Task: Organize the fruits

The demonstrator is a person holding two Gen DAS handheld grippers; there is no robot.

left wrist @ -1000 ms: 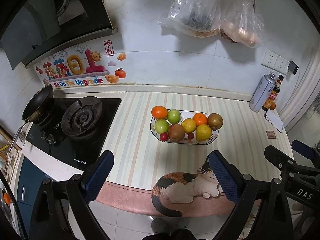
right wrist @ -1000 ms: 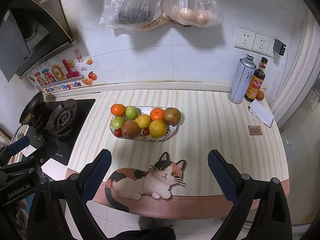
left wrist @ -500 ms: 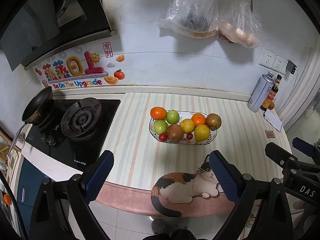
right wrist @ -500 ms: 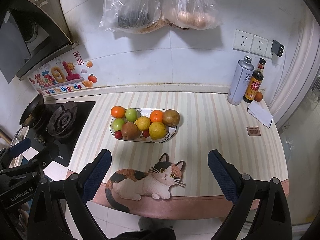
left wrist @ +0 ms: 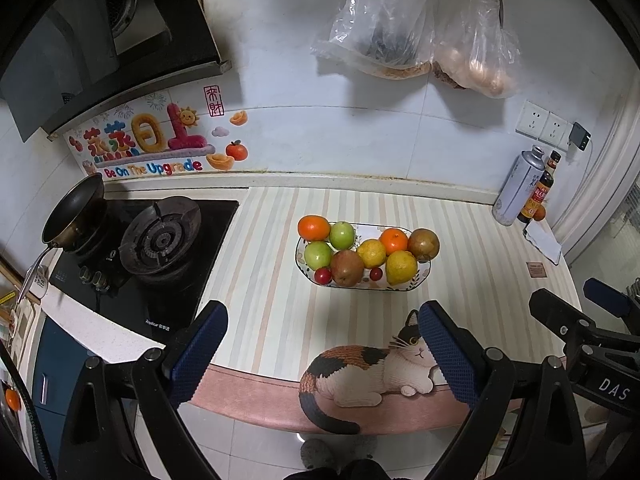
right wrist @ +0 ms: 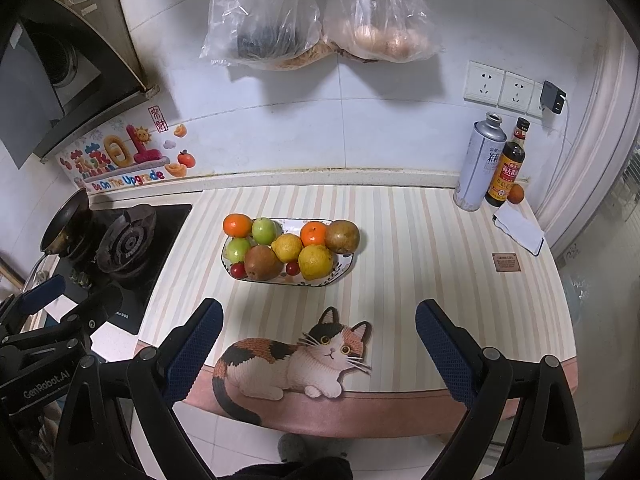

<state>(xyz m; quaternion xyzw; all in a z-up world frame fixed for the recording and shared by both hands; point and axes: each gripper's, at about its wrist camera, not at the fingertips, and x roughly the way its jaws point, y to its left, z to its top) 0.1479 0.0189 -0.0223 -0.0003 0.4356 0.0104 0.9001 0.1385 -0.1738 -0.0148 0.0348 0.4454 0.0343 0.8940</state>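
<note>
A patterned oval plate (left wrist: 422, 278) (right wrist: 344, 270) sits mid-counter, piled with fruit: two oranges (left wrist: 313, 227) (right wrist: 237, 225), two green apples (left wrist: 342, 235) (right wrist: 264, 230), two yellow lemons (left wrist: 401, 267) (right wrist: 315, 261), two brownish pears (left wrist: 347, 267) (right wrist: 342, 236) and two small red cherries (left wrist: 323, 276) (right wrist: 239, 270). My left gripper (left wrist: 322, 320) hangs open above the counter's front edge, nothing between its fingers. My right gripper (right wrist: 318, 316) is likewise open and empty, well short of the plate. Each gripper's body shows at the edge of the other's view.
A gas stove (left wrist: 160, 236) with a black pan (left wrist: 74, 208) stands at the left. A spray can (right wrist: 480, 164), a sauce bottle (right wrist: 510, 164) and a small orange (right wrist: 516, 193) stand at the back right. Plastic bags (right wrist: 320, 12) hang on the wall. A cat picture (right wrist: 292, 360) decorates the mat's front.
Both grippers have drawn back and up a little, so the plate appears slightly smaller. Both stay open. Nothing on the counter has moved.
</note>
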